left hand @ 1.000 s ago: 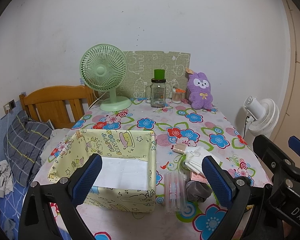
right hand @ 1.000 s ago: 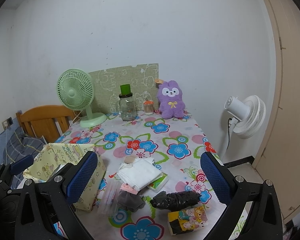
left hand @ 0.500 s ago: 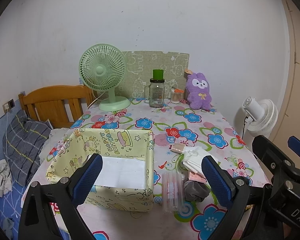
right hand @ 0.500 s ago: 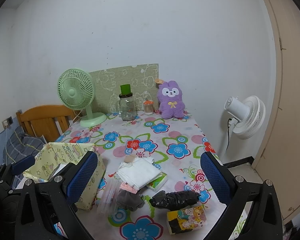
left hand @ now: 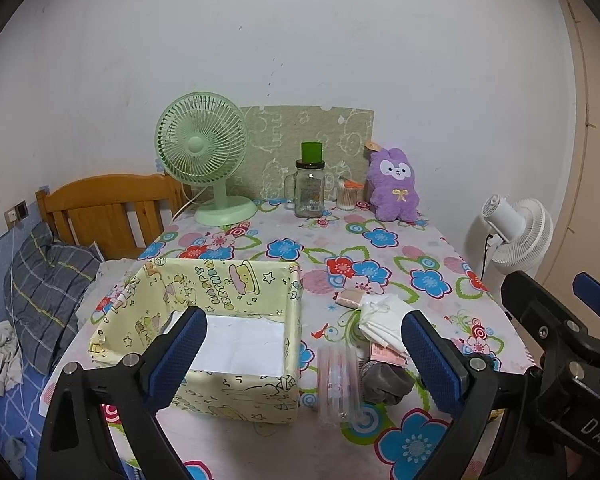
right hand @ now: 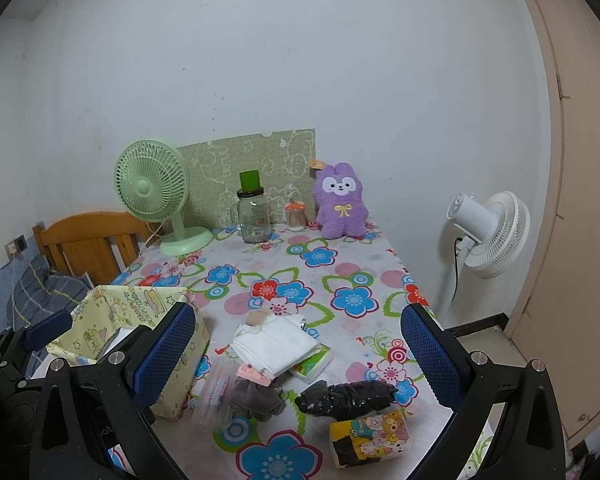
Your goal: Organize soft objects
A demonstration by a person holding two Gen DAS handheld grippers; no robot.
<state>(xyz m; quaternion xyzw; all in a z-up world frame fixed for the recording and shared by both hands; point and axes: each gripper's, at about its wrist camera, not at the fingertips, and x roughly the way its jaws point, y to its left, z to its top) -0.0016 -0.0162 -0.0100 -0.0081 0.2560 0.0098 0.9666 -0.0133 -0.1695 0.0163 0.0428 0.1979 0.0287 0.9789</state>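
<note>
**Me:** Fingers on both of my grippers are spread wide with nothing between them. My left gripper (left hand: 300, 354) hangs over the near edge of the table (left hand: 428, 240), above the yellow box (left hand: 236, 292). My right gripper (right hand: 300, 354) hangs over the pile of soft things.

**Helper:** Where does that pile lie from you?

**Me:** Ahead and below, on the near half of the table, just right of the box. Folded white cloth (right hand: 274, 346) lies farthest; nearer are the grey fabric bundle (right hand: 256, 398), the black crumpled bag (right hand: 346, 396) and the cartoon tissue pack (right hand: 370, 434).

**Helper:** Which hand should go first?

**Me:** My right, I judge. In its view the bag and the tissue pack lie between its fingers; from my left view they are hidden behind the right gripper's frame. The bag's long axis runs left to right across the gap, so I'd turn the wrist to close across its narrow width, then carry it left to the box, which looks empty apart from a white sheet.
</note>
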